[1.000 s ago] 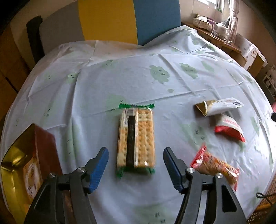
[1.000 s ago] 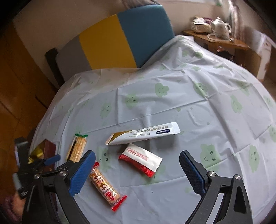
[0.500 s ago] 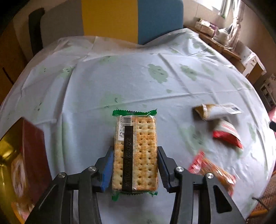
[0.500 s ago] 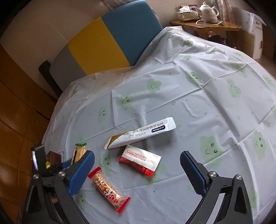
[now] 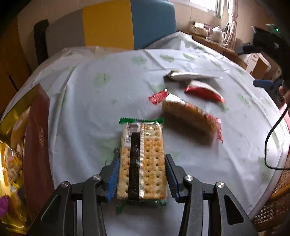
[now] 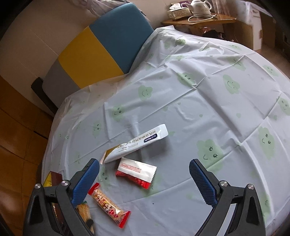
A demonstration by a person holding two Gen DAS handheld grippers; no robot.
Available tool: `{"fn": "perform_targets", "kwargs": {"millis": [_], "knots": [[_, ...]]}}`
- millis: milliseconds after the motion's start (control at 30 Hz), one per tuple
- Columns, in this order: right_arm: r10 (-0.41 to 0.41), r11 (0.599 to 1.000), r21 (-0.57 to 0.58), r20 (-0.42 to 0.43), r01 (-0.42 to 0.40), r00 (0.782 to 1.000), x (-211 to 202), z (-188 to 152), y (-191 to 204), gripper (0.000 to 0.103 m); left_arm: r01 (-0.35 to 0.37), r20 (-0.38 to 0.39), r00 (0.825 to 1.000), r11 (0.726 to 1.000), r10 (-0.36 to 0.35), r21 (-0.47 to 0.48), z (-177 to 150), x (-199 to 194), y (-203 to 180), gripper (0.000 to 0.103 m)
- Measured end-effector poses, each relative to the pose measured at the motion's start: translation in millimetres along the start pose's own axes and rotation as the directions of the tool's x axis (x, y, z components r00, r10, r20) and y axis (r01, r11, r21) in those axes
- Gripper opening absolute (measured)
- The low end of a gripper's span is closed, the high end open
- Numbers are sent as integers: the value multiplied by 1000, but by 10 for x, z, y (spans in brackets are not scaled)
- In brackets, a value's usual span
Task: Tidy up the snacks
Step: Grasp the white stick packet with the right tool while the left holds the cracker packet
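Note:
My left gripper (image 5: 142,178) is shut on a green-edged cracker pack (image 5: 142,159) and holds it just above the tablecloth. A red-ended biscuit bar (image 5: 190,116) lies to its right; it also shows in the right wrist view (image 6: 108,205). Beyond lie a red-and-white packet (image 6: 136,171) and a long white-and-gold stick pack (image 6: 136,143). My right gripper (image 6: 145,181) is open and empty, hovering above these snacks. A red box with a gold lining (image 5: 27,145) stands at the left with snack bags inside.
The round table wears a pale cloth with green cloud faces (image 6: 217,87). A grey, yellow and blue chair (image 6: 101,49) stands at the far side. A side table with a teapot (image 6: 199,5) is at the back right.
My left gripper closed on the cracker pack, lifted it and swung left, so the other snacks now sit closer in view. My right gripper stayed open and tilted a little.

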State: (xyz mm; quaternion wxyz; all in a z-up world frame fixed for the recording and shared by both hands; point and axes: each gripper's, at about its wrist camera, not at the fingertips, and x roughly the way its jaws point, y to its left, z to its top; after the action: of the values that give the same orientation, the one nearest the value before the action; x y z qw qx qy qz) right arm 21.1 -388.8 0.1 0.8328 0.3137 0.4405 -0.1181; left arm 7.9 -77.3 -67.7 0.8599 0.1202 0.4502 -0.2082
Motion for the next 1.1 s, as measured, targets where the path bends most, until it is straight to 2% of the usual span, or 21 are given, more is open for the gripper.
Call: {"fn": "perform_targets", "kwargs": {"millis": [67, 200, 267, 400, 633, 733, 833, 900, 967, 1033, 1100], "knots": [[4, 1000, -9, -17, -4, 1000, 46, -17, 15, 100, -12, 27, 1000, 1000, 12, 26, -40, -7, -30, 48], [26, 1000, -16, -51, -27, 998, 121, -63, 31, 97, 15, 44, 999, 1000, -16, 14, -56, 3, 7, 48], [41, 999, -14, -79, -42, 996, 185, -85, 42, 87, 15, 53, 998, 1000, -16, 18, -59, 0, 6, 48], [78, 994, 86, -139, -67, 987, 366, -70, 0, 77, 24, 65, 998, 1000, -25, 15, -93, 0, 13, 48], [51, 976, 215, -154, -17, 987, 829, 106, 39, 66, 45, 80, 996, 999, -45, 4, -119, -16, 38, 48], [75, 963, 269, -160, -30, 984, 1051, 141, 78, 55, 51, 82, 995, 999, -51, 1, -118, -17, 46, 48], [59, 956, 293, -116, -23, 992, 1145, 182, 143, 54, 55, 83, 995, 998, -54, -2, -129, -30, 58, 48], [73, 959, 281, -98, -43, 993, 1188, 243, 210, 46, 58, 84, 995, 998, -57, -3, -133, -30, 64, 48], [27, 970, 244, -101, -1, 995, 1229, 280, 272, 31, 58, 84, 995, 998, -57, -5, -136, -32, 65, 48], [-23, 985, 169, -112, 41, 994, 1293, 307, 352, 23, 57, 85, 995, 998, -57, -4, -138, -34, 57, 48], [-23, 994, 102, -107, 33, 994, 1259, 335, 425, 20, 57, 87, 995, 998, -57, -4, -140, -35, 53, 48]]}}
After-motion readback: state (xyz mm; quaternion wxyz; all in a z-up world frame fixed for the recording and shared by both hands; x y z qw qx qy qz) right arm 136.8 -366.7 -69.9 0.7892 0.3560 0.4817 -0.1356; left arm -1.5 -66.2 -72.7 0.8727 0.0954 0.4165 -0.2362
